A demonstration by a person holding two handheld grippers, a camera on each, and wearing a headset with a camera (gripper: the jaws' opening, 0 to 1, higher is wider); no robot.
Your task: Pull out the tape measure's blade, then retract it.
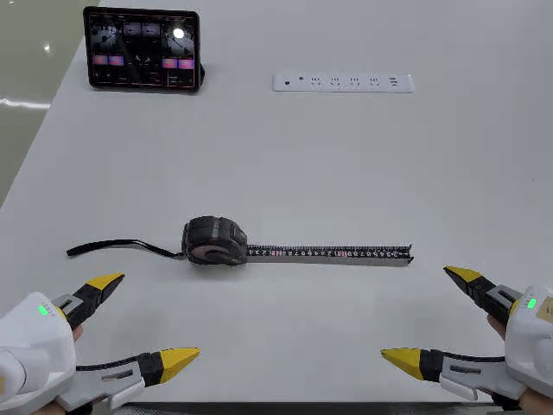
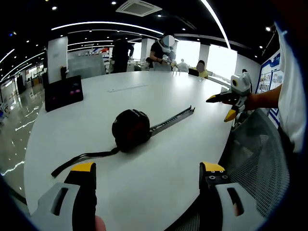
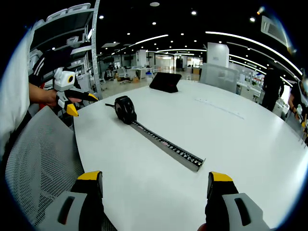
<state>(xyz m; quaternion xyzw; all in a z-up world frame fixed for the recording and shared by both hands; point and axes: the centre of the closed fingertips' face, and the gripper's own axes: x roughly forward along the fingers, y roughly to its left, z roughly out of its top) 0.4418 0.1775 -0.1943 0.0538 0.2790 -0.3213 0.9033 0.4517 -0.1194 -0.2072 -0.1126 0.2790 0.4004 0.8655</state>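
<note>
Tape measure [image 1: 213,241] lies in the middle of the white table [image 1: 363,164], blade [image 1: 328,252] pulled out to the right and flat on the surface, black strap [image 1: 112,247] trailing left. Left gripper [image 1: 159,315] and right gripper [image 1: 415,311] hover at the near table edge, clear of the tape measure, yellow-tipped fingers [image 1: 104,283] spread wide, holding nothing. Tablet [image 1: 143,49] and power strip [image 1: 343,82] sit at the far side.

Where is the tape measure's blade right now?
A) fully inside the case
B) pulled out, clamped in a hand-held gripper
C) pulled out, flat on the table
C: the blade lies extended from the case flat on the table; the left hand-held gripper and right hand-held gripper are open, clear of it.
</note>
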